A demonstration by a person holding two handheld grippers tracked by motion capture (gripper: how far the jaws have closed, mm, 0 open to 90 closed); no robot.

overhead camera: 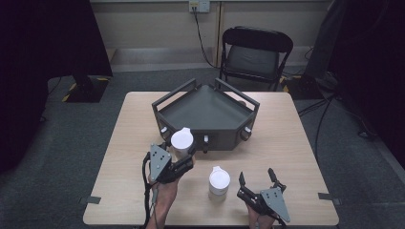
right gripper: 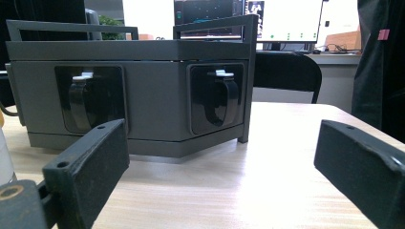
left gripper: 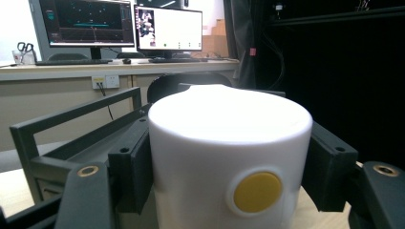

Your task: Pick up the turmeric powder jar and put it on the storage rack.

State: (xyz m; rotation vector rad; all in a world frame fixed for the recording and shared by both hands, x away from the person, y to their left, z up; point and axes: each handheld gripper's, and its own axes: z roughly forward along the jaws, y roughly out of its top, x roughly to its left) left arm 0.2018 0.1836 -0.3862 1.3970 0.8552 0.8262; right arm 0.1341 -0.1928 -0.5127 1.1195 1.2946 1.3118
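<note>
Pinching a white cup [overhead camera: 182,141] by its sides, the left tongs [overhead camera: 184,155] hold it just near of the grey tray [overhead camera: 205,112]. Right tongs [overhead camera: 259,180] rest spread beside a second cup [overhead camera: 219,181] on the desk [overhead camera: 296,143].

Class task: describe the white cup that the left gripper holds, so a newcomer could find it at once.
Start at the grey tray in the middle of the table. By its front left corner, the left gripper clamps a white cup. The other cup stands free on the table.

table [overhead camera: 296,143]: bare wood | chair [overhead camera: 254,55]: black, folding, behind table | wall socket [overhead camera: 199,5] | monitors [left gripper: 168,28]: lit
</note>
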